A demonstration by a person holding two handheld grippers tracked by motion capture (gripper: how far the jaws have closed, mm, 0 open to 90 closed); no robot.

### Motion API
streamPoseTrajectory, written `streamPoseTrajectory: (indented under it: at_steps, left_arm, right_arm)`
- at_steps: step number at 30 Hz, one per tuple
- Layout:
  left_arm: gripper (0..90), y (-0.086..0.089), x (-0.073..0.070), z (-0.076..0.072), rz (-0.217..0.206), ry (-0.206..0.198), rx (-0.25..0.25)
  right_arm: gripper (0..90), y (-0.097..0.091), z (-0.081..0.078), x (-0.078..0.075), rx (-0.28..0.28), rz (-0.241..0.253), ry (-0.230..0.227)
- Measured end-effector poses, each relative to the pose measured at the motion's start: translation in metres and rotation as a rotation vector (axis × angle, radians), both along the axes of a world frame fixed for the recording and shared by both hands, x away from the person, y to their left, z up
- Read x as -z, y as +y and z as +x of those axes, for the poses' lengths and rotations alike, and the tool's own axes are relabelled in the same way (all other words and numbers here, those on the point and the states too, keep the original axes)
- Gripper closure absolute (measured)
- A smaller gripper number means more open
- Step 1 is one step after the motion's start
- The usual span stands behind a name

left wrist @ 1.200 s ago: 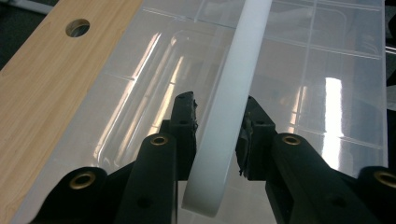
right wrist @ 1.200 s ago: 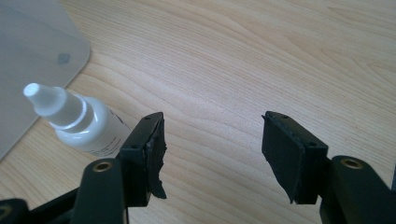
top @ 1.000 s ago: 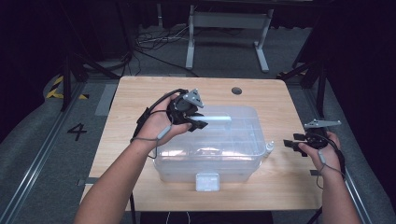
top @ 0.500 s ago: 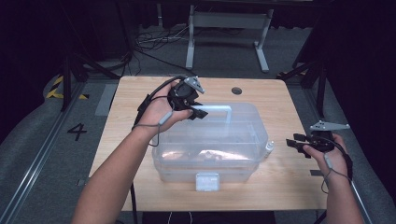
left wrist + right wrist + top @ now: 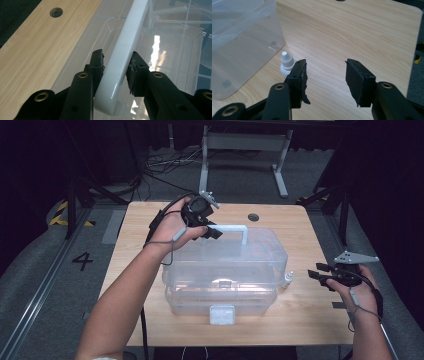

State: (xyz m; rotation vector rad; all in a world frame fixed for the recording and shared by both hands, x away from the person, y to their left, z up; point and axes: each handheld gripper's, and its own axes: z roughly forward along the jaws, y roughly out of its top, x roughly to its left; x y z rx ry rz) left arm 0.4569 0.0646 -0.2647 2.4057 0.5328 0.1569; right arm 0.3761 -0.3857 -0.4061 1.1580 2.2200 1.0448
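Observation:
A clear plastic storage box point(image 5: 225, 270) with a lid stands in the middle of the wooden table point(image 5: 310, 320). Its white handle point(image 5: 235, 227) stands raised above the lid. My left gripper point(image 5: 212, 231) is shut on the handle's left end; in the left gripper view point(image 5: 117, 56) both pads press on the white bar point(image 5: 130, 32). A small white dropper bottle point(image 5: 288, 279) lies on the table at the box's right side. My right gripper point(image 5: 316, 276) hovers just right of it, open. Its jaws have just been opening with nothing between them point(image 5: 325, 66), and the bottle point(image 5: 286, 62) sits beyond the left jaw.
A round cable hole point(image 5: 253, 216) lies in the table behind the box. A grey latch point(image 5: 222, 314) hangs at the box's front. Bare wood stretches to the right of the box. Cables and a metal stand are on the floor beyond the table.
My left gripper has moved up and away from me with the handle, which has swung upright. The right hand has drifted slightly to the right.

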Motion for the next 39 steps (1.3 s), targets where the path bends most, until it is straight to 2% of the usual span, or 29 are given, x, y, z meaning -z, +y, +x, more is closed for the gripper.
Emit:
streamPoseTrajectory:
  at_steps: [1, 5, 8, 17, 20, 22, 29, 30, 31, 33, 35, 39]
  left_arm:
    - [69.0, 0.000, -0.001, 0.004, 0.001, 0.003, -0.005]
    - [68.8, -0.001, -0.003, 0.011, 0.004, -0.007, -0.012]
    - [68.8, -0.001, -0.004, 0.015, 0.008, 0.006, -0.012]
    - [68.7, -0.001, -0.007, 0.030, 0.014, 0.031, -0.012]
    - [68.7, 0.000, -0.007, 0.036, 0.009, 0.049, -0.014]
    - [68.7, 0.000, -0.007, 0.039, 0.009, 0.060, -0.013]
    - [68.6, -0.001, -0.009, 0.045, 0.014, 0.081, -0.017]
    - [68.6, 0.000, -0.009, 0.046, 0.015, 0.079, -0.018]
    - [68.6, 0.000, -0.009, 0.048, 0.017, 0.084, -0.016]
    - [68.6, -0.001, -0.009, 0.049, 0.017, 0.091, -0.018]
    - [68.6, -0.001, -0.009, 0.051, 0.016, 0.101, -0.021]
    - [68.6, -0.001, -0.010, 0.054, 0.030, 0.110, -0.017]
  right_arm:
    - [51.1, 0.000, -0.004, -0.003, 0.024, 0.011, 0.007]
    - [51.9, 0.001, -0.011, -0.008, 0.026, 0.033, -0.001]
    - [51.8, 0.005, -0.017, -0.012, 0.026, 0.052, -0.007]
    - [52.1, 0.013, -0.025, -0.015, 0.016, 0.049, -0.004]
    - [52.1, 0.018, -0.029, -0.016, 0.027, 0.059, 0.020]
    - [55.2, 0.020, -0.030, -0.017, 0.021, 0.050, 0.022]
    - [67.6, 0.027, -0.033, -0.025, -0.038, 0.078, 0.026]
    - [70.7, 0.028, -0.034, -0.027, -0.052, 0.086, 0.024]
    - [78.3, 0.033, -0.035, -0.030, -0.086, 0.107, 0.020]
    - [81.0, 0.034, -0.036, -0.031, -0.099, 0.113, 0.017]
    - [88.4, 0.041, -0.037, -0.035, -0.147, 0.133, -0.006]
    - [90.0, 0.057, -0.042, -0.045, -0.231, 0.194, -0.050]
